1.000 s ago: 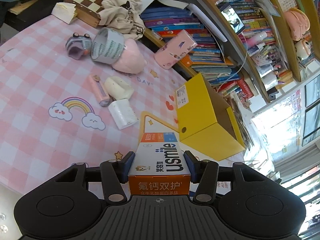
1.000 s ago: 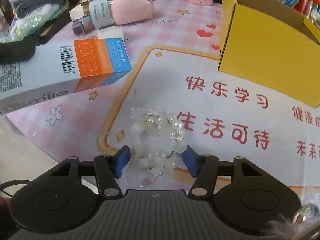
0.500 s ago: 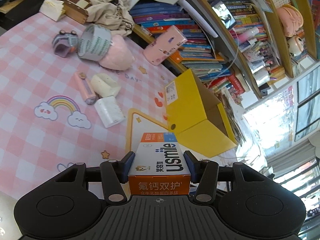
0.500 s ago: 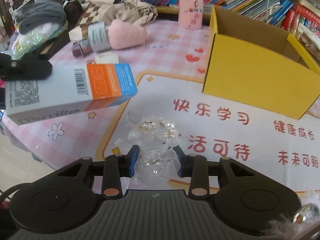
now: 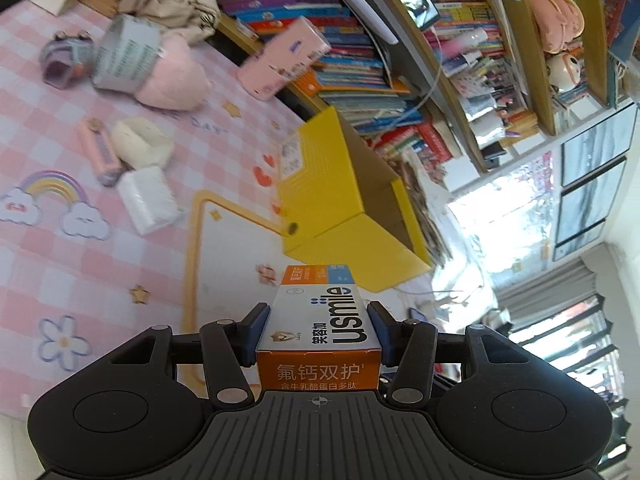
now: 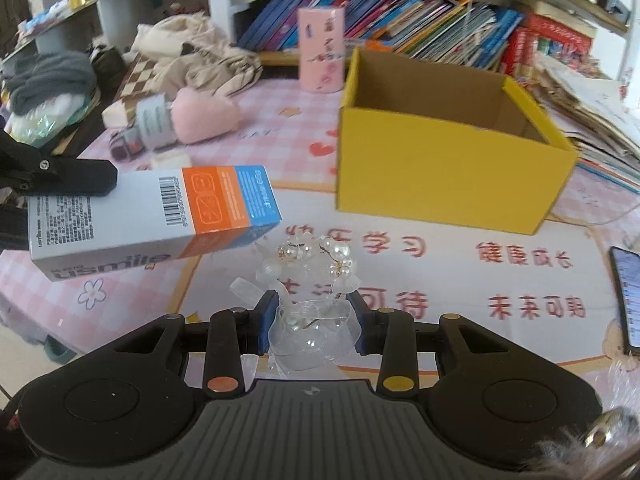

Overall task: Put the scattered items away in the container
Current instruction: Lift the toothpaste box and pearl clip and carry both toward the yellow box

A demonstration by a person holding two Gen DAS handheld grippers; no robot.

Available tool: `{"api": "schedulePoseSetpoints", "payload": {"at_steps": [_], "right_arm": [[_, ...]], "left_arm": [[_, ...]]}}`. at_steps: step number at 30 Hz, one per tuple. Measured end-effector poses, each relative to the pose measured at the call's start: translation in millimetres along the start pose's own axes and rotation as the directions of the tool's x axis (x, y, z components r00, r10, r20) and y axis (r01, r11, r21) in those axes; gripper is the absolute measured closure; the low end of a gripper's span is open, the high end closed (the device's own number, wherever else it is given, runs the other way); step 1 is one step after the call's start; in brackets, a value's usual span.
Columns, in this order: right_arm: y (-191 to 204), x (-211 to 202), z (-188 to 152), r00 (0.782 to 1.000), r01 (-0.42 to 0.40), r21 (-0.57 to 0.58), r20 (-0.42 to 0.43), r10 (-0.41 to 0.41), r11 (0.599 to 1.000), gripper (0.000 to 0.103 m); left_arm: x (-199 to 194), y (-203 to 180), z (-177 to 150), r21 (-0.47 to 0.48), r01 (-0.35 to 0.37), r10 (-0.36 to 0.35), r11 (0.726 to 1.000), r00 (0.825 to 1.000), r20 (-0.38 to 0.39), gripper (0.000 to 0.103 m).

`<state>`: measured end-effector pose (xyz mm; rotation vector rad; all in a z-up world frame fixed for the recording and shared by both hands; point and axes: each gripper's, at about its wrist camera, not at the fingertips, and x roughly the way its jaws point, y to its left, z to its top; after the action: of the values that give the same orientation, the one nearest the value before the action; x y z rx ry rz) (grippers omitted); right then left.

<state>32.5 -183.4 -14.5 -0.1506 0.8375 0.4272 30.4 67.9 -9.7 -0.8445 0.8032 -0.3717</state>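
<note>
My left gripper (image 5: 319, 332) is shut on a white, orange and blue toothpaste box (image 5: 320, 320), held in the air and pointing toward the open yellow cardboard box (image 5: 344, 204). In the right wrist view the same toothpaste box (image 6: 160, 216) hangs at the left, short of the yellow box (image 6: 444, 168). My right gripper (image 6: 313, 322) is shut on a clear pearl hair clip (image 6: 316, 280), lifted above the mat in front of the yellow box. The inside of the yellow box shows bare brown cardboard.
On the pink checked tablecloth (image 5: 36, 128) lie a white tissue pack (image 5: 150, 200), a pink tube (image 5: 100, 152), a cream block (image 5: 140, 142), a pink plush with a grey label (image 5: 152, 72) and a pink case (image 6: 322, 48). A phone (image 6: 628, 296) lies at the right. Bookshelves (image 5: 460, 60) stand behind.
Both grippers have risen and moved toward the yellow box. My right gripper closed on the pearl hair clip and lifted it. The toothpaste box stays gripped in the left.
</note>
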Motion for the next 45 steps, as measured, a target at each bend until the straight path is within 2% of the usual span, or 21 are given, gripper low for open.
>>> {"api": "schedulePoseSetpoints", "payload": {"at_steps": [8, 13, 19, 28, 37, 45], "right_arm": [[-29, -26, 4, 0.999, 0.028, 0.085, 0.025, -0.03, 0.996, 0.069], [-43, -41, 11, 0.997, 0.025, 0.114, 0.071, -0.033, 0.993, 0.069], [-69, -53, 40, 0.988, 0.008, 0.089, 0.151, -0.021, 0.996, 0.069], [-110, -63, 84, 0.967, -0.02, 0.039, 0.256, 0.009, 0.999, 0.069], [-157, -24, 129, 0.962, -0.092, -0.039, 0.254, 0.099, 0.995, 0.069], [-184, 29, 177, 0.962, -0.133, -0.161, 0.216, 0.166, 0.978, 0.069]], "left_arm": [[29, -22, 4, -0.001, 0.082, -0.082, 0.997, 0.993, -0.081, 0.052], [47, -38, 9, -0.01, 0.13, -0.13, 0.991, 0.985, -0.112, 0.052], [63, -61, 24, -0.029, 0.197, -0.199, 0.98, 0.976, -0.092, 0.052], [91, -98, 56, -0.03, 0.258, -0.258, 0.966, 0.966, -0.003, 0.052], [129, -118, 81, -0.026, 0.201, -0.198, 0.979, 0.976, 0.084, 0.052], [166, -127, 109, -0.019, 0.07, -0.066, 0.997, 0.987, 0.15, 0.052]]}}
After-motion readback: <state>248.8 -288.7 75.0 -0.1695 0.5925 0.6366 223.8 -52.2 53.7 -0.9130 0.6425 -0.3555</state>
